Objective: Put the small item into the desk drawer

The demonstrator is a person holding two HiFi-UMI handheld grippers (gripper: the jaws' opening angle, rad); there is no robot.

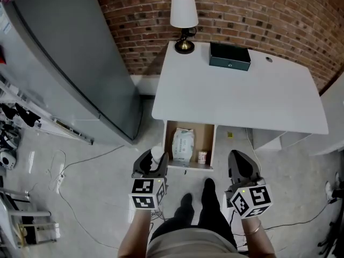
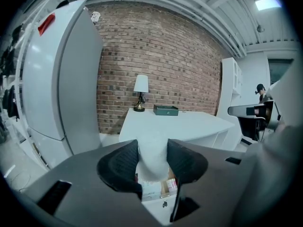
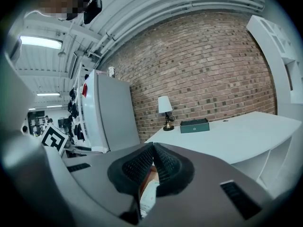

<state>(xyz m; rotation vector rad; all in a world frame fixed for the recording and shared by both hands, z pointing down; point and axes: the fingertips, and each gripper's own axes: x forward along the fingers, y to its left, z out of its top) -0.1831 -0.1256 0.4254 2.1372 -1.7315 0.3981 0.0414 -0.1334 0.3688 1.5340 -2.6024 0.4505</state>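
the small white rounded item (image 1: 157, 153) is held in the left gripper (image 1: 152, 164), whose dark ribbed jaws press on its two sides. in the left gripper view the item (image 2: 152, 159) fills the gap between the jaws, so this is a firm pinch on it, not an empty hand. what the item is made of i cannot tell.

in the head view it hangs just off the front left corner of the shallow wooden desk drawer (image 1: 167, 141), beside the left wall and not yet over the inside. the drawer is already pulled out from under the front edge of the white desk (image 1: 236, 98), toward its left end. a white plastic packet (image 1: 183, 144) lies along the middle of the drawer floor, and a small white bottle with a red band (image 1: 202, 156) stands near the front right corner.

the right gripper (image 1: 239, 160) hovers off the drawer's front right corner with its jaws closed together on nothing.

on the desktop, a table lamp with a white shade and brass foot (image 1: 184, 20) stands at the back left corner, and a dark green flat box (image 1: 230, 56) sits near the back edge to its right.

as i judge it, the pickup and the opening of the drawer are done. left to do: carry the item over the bare strip at the drawer's left, lower it, let go, and probably push the drawer shut.
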